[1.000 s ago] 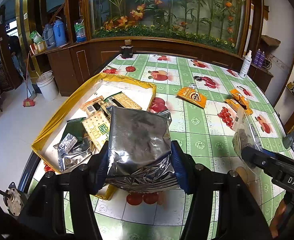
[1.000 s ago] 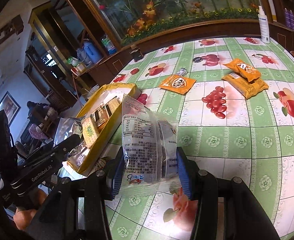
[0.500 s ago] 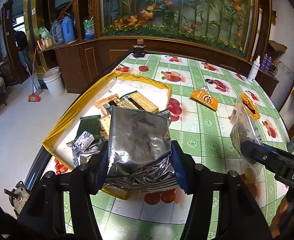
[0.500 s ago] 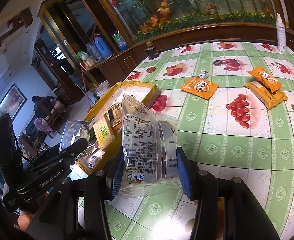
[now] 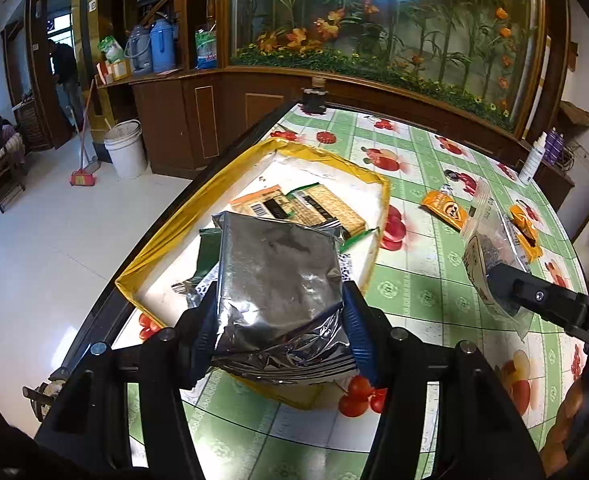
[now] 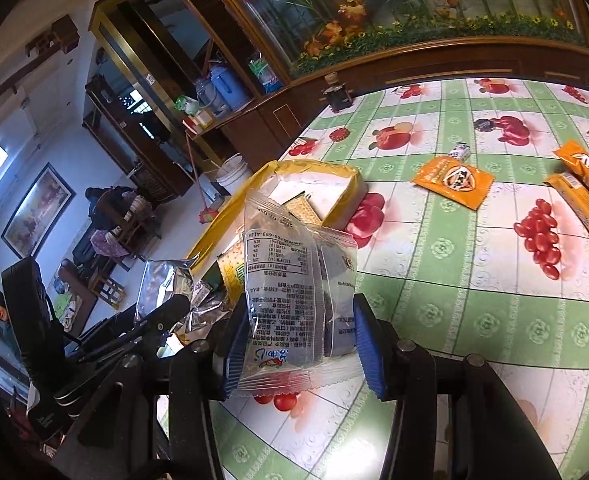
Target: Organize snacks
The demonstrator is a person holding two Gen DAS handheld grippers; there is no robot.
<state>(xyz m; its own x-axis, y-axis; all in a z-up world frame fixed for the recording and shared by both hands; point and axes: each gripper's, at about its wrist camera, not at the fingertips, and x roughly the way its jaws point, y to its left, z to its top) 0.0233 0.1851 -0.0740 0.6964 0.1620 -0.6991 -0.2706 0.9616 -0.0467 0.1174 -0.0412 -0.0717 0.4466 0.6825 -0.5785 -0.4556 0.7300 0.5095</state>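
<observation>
Snacks are mid-sort: the left gripper point(image 5: 280, 316) is clamped on a crinkly silver foil pouch point(image 5: 278, 280), held above the near corner of the shallow yellow-rimmed cardboard tray point(image 5: 174, 240) that sits at the table's left edge. The right gripper point(image 6: 294, 344) is squeezing a clear plastic packet with dark pieces inside point(image 6: 294, 292), held in the air just right of the tray. Cracker packs point(image 5: 314, 208) already lie inside it. Three flat orange snack packets point(image 6: 452, 180) lie out toward the far right side of the green fruit-print tablecloth point(image 6: 474, 300), well apart from the tray.

Handling-wise, both bags look light and soft. The foil one is puffy and slick, so I'd guess it could slide out if the squeeze eases; it's pinched across its lower, crumpled part, which seems sensible since the wrinkles give some bite. The clear packet is floppy and probably crushable inside, so gripping it across the body near the bottom seam, not hard, looks right. Both should drop flat into the tray without fuss.
</observation>
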